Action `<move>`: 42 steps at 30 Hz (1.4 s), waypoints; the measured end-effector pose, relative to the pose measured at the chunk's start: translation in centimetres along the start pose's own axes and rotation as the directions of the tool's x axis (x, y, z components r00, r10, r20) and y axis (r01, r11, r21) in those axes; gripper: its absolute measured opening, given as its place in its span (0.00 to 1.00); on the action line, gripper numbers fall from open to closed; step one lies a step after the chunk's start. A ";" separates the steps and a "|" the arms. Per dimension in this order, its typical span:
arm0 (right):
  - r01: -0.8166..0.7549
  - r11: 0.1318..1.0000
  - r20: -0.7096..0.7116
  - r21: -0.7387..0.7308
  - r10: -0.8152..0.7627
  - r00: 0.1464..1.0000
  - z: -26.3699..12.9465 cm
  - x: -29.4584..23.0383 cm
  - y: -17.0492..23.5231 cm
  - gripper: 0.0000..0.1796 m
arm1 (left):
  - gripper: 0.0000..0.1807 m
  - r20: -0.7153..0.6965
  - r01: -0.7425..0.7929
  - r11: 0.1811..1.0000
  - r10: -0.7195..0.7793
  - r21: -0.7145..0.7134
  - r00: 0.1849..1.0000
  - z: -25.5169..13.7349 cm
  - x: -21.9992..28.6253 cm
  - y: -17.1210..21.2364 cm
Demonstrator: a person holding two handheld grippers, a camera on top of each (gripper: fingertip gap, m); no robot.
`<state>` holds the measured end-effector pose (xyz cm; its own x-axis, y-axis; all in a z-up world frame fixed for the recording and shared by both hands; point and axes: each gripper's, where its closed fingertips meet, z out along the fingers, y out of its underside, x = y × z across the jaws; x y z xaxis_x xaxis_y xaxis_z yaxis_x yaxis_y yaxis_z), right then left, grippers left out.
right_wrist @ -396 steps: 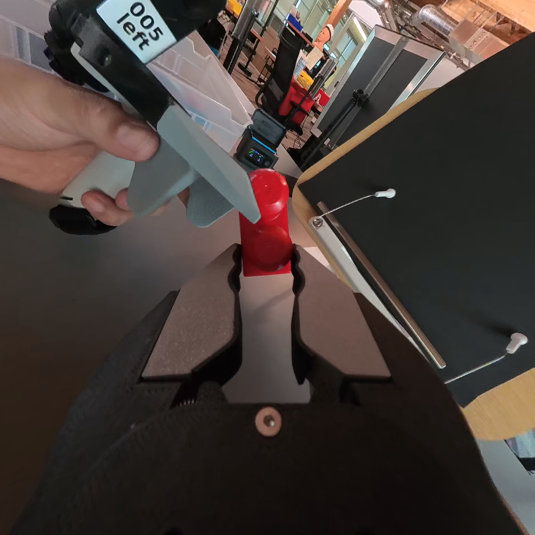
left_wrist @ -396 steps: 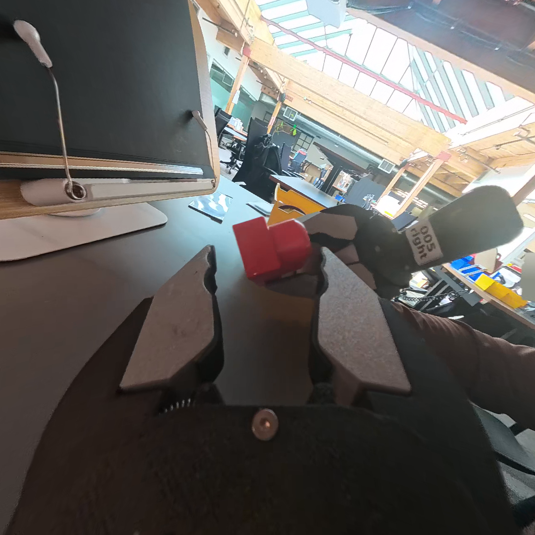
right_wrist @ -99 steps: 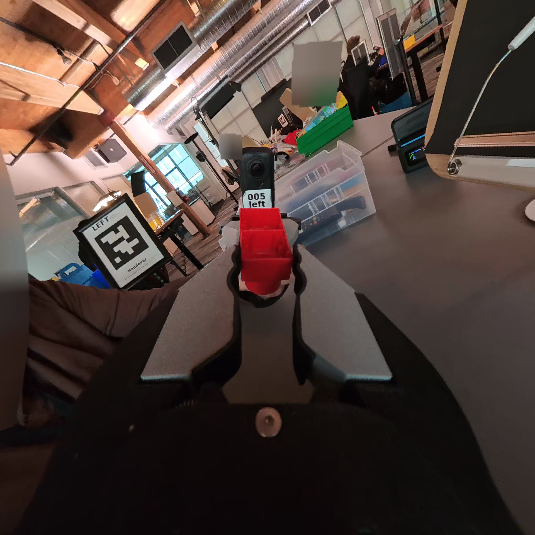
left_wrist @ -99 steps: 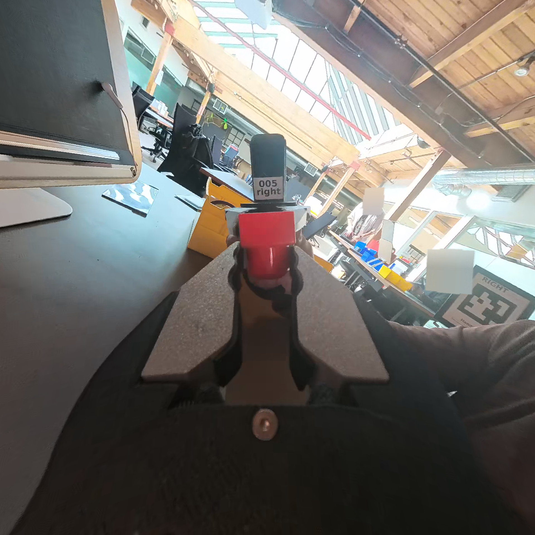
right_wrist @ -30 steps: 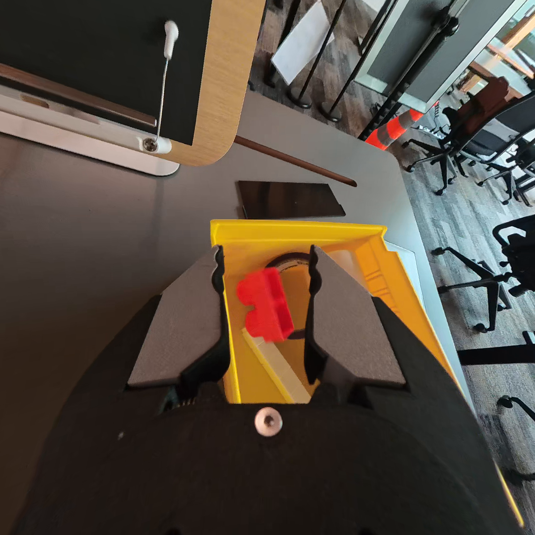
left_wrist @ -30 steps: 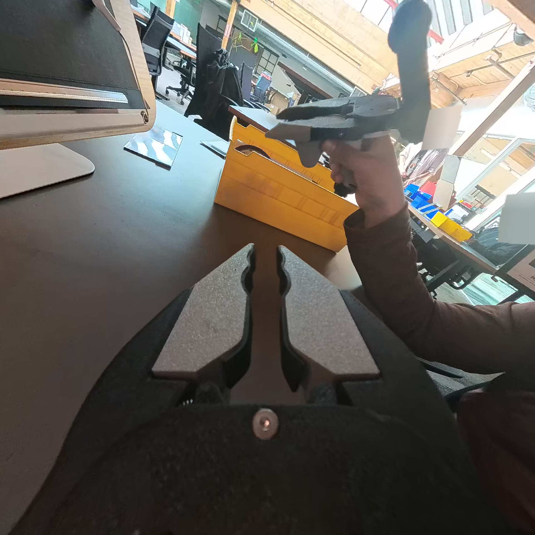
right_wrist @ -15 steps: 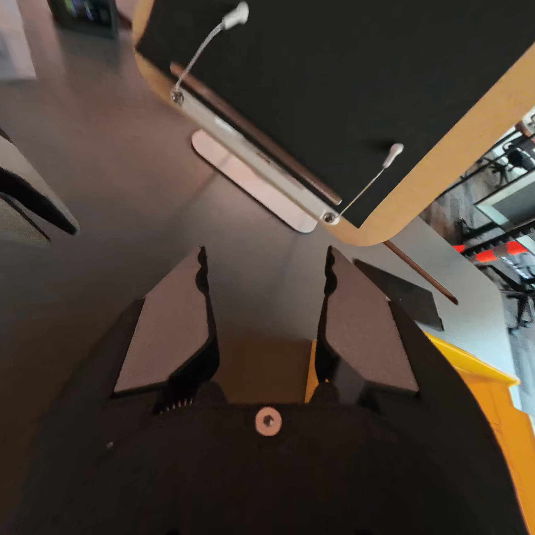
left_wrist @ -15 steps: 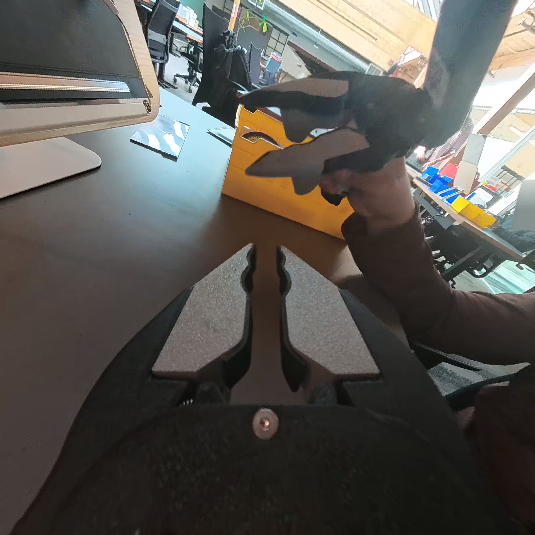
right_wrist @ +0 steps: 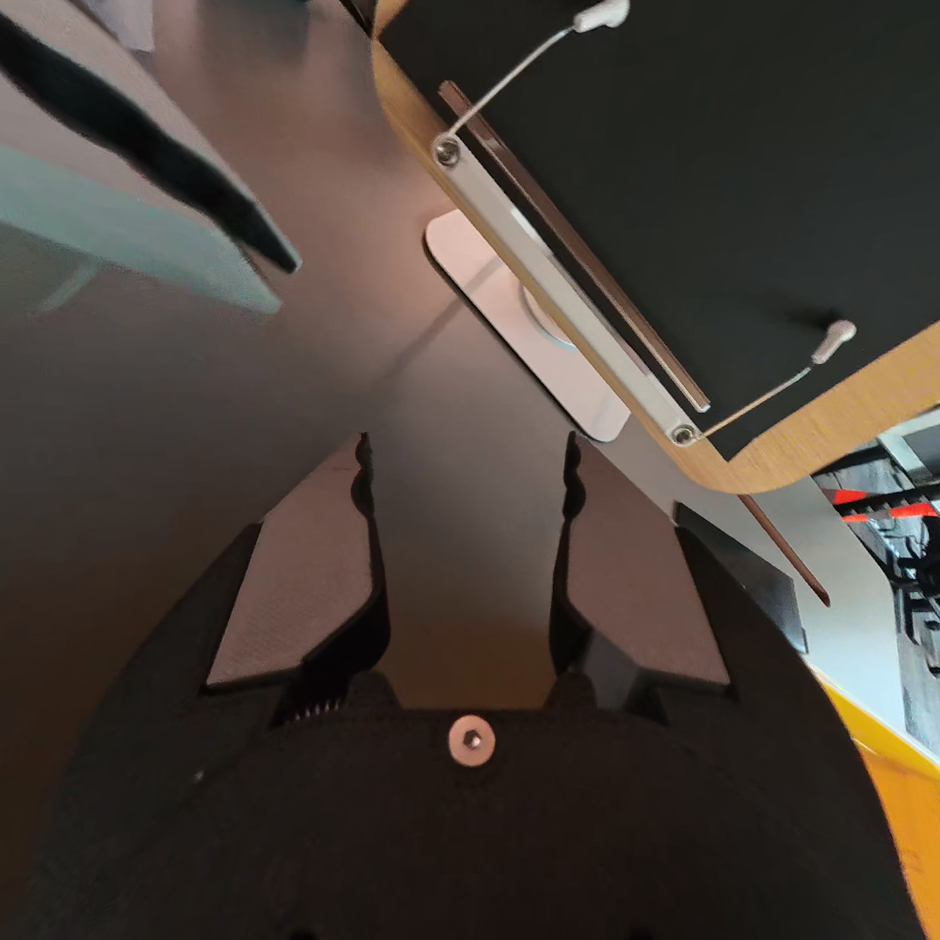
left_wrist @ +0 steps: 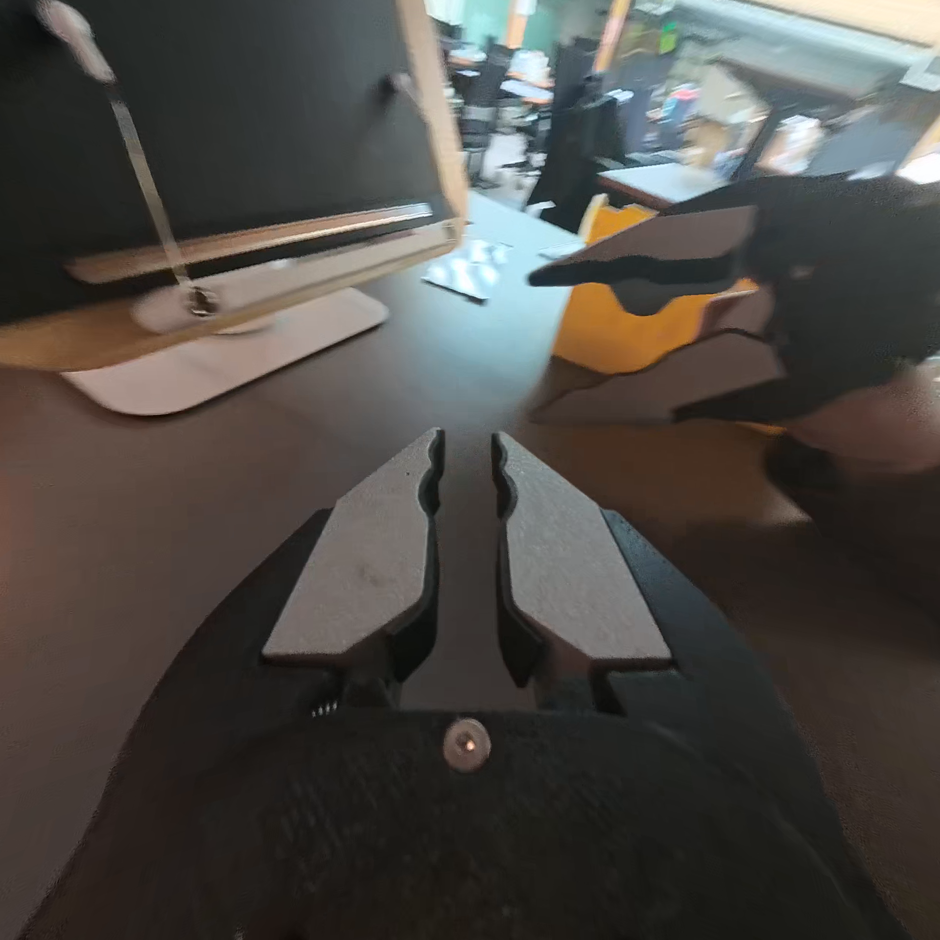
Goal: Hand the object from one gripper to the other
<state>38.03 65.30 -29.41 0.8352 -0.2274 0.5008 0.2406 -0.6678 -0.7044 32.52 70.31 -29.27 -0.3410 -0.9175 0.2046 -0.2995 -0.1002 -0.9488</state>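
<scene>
The red block is not in either view. My left gripper (left_wrist: pixel 465 438) is empty, its jaws drawn to a narrow gap, low over the dark table (left_wrist: pixel 152 508). My right gripper (right_wrist: pixel 465 442) is open and empty above the table. In the left wrist view the right gripper (left_wrist: pixel 531 351) shows blurred at the right, jaws apart, held by a hand in front of the yellow bin (left_wrist: pixel 595 335). In the right wrist view the left gripper (right_wrist: pixel 285 287) shows blurred at the upper left.
A black board with a wooden rim (left_wrist: pixel 229 127) stands on a white base plate (left_wrist: pixel 229 366) at the back; it fills the upper right of the right wrist view (right_wrist: pixel 712 178). The yellow bin's corner (right_wrist: pixel 905 773) is at the lower right. A shiny dark sheet (left_wrist: pixel 465 277) lies beyond. Both grippers' tips are roughly 20 cm from the white base plate (left_wrist: pixel 229 366). It is also in sight in the right wrist view (right_wrist: pixel 488 293).
The right gripper let the red block go over the yellow bin a second ago, then swung away toward the board, still open. It now sits lower and closer to the left gripper, whose jaws have not changed.
</scene>
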 end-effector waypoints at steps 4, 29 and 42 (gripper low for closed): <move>0.008 1.000 0.052 0.021 -0.009 0.999 0.4 -1.8 -0.7 0.41 | 0.12 0.212 -0.091 0.996 0.091 -0.009 0.973 -0.4 -2.6 -0.3; -0.103 0.992 0.273 0.080 0.078 0.959 1.7 -8.3 -2.3 0.41 | 0.33 0.699 -0.263 0.922 -0.013 0.286 0.715 -8.8 -8.1 -7.6; -0.328 0.936 0.445 0.129 0.242 0.862 2.3 -9.2 -3.2 0.41 | 0.40 0.599 -0.179 0.946 -0.020 0.271 0.801 -8.9 -5.4 -8.0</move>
<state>30.69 71.14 -32.95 0.9984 -0.0421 0.0380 0.0145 -0.4588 -0.8884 28.83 79.43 -20.68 0.2664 -0.9631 0.0386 0.0191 -0.0347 -0.9992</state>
